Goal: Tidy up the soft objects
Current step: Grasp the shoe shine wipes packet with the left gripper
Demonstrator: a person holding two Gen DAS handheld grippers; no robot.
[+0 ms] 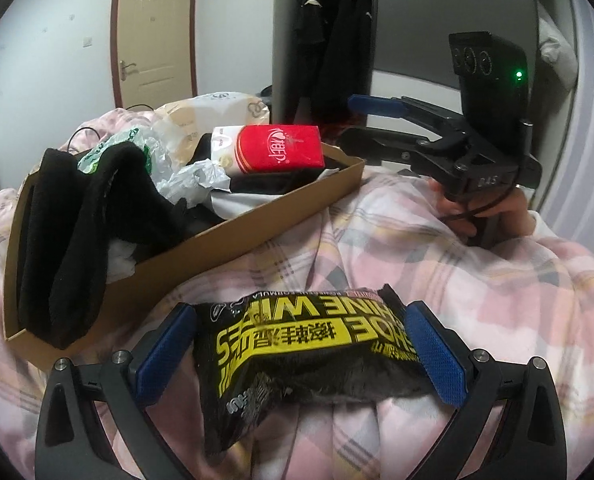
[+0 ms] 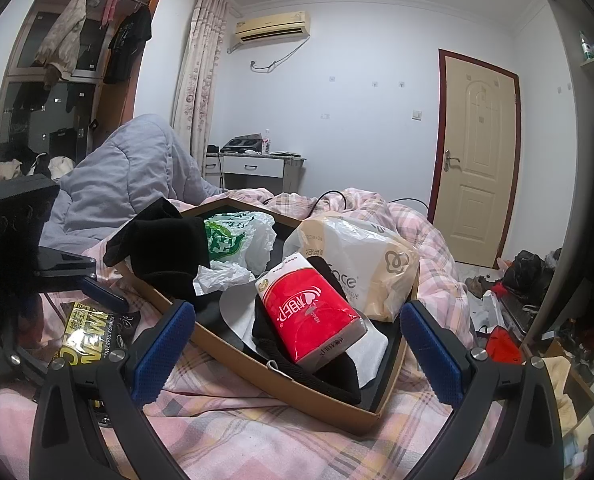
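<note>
The left hand-held gripper (image 1: 301,356) is clenched on a black-and-yellow wipes packet (image 1: 309,344), which is pressed between both blue pads (image 1: 437,354) just in front of the cardboard box (image 1: 225,240). The right hand-held gripper (image 2: 297,344) is held wide open and grasps nothing, its fingers poised over the box's near end (a red tissue pack (image 2: 311,310) lies there atop dark cloth). A black garment (image 1: 77,232), crumpled plastic bags (image 2: 237,240) and a beige paper-roll bag (image 2: 369,268) crowd the box. All is carried by a pink plaid bedspread (image 1: 437,280). Beyond the box, a door (image 2: 477,160) is seen; open bedding remains beside the packet.
</note>
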